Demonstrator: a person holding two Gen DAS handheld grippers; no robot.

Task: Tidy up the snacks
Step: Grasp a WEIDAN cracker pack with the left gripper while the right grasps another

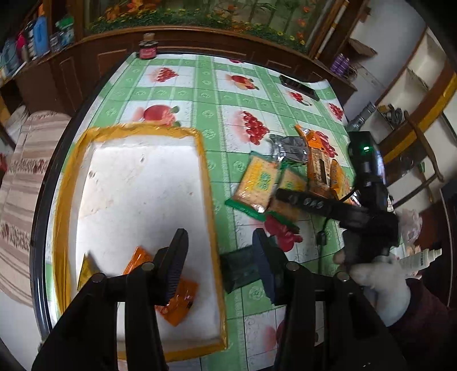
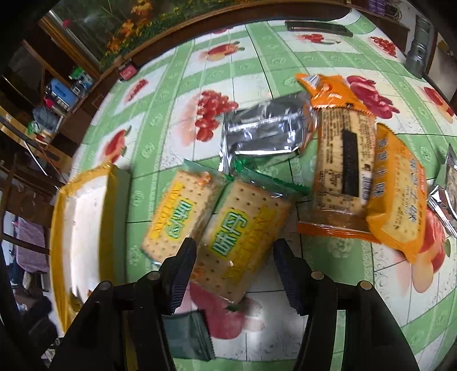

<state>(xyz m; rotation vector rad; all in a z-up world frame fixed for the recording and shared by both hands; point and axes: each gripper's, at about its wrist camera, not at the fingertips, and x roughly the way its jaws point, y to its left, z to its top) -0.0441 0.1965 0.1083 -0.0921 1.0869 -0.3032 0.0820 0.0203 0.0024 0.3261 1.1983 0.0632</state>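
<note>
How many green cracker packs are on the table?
2. One lies nearer the tray; the other overlaps it, between the open right gripper's fingers. More may hide under other packs.

Dark wooden cabinets (image 1: 85,65), floral mural (image 1: 200,14)

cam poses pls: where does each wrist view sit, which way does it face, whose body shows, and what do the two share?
Left wrist: behind the open left claw, above the yellow-rimmed tray, facing across the table; right claw and gloved right hand show.
Right wrist: behind the open right claw, low over the green cracker packs; no hand shows.
Shared: tray, cracker packs, silver foil packet, green fruit-print tablecloth.
</note>
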